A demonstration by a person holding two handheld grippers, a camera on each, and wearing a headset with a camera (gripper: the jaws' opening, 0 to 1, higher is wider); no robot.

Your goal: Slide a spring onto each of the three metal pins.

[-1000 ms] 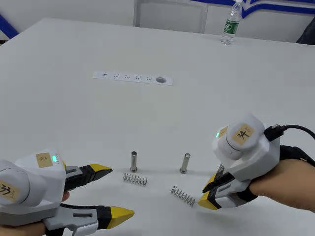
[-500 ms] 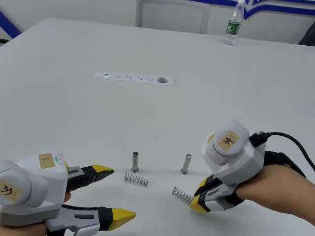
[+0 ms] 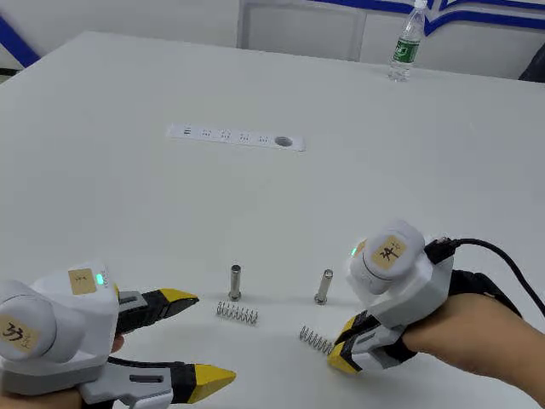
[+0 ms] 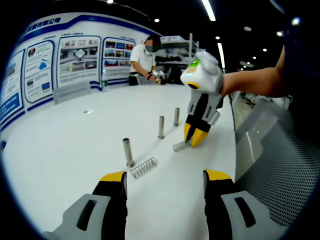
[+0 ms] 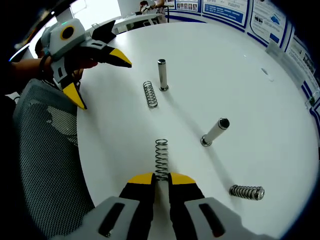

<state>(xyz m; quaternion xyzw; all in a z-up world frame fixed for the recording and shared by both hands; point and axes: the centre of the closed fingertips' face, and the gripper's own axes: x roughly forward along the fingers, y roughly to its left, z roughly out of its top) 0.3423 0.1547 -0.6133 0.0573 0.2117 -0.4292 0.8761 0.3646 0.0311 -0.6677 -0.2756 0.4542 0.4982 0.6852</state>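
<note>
The left gripper (image 3: 192,336) is hovering low at the near left of the counter (image 3: 128,196). Its fingers are spread wide, holding nothing and pointing toward the pins.

Just ahead of it the left pin (image 3: 235,280) is standing upright and bare. The left spring (image 3: 236,313) is lying flat on the counter just in front of that pin's base, with no gripper touching it.

Further right, the middle pin (image 3: 324,285) is also standing bare. The right spring (image 3: 313,338) is lying on the counter in front of it.

The right gripper (image 5: 161,180) is bearing down on the near end of the right spring. In the right gripper view its fingers are drawn almost together, with the last coils sitting between the yellow tips. It looks to be pinching the spring, though the rest of the spring is resting on the counter and not lifted.

Furthest right, the third pin (image 5: 246,192) is showing a coiled outline along its shaft in both gripper views. It appears to be wearing its spring already.

By this reading, about one third of the task is done. The second spring is just being picked up and has yet to go onto a pin. The left spring and one bare pin are waiting after that.
</note>
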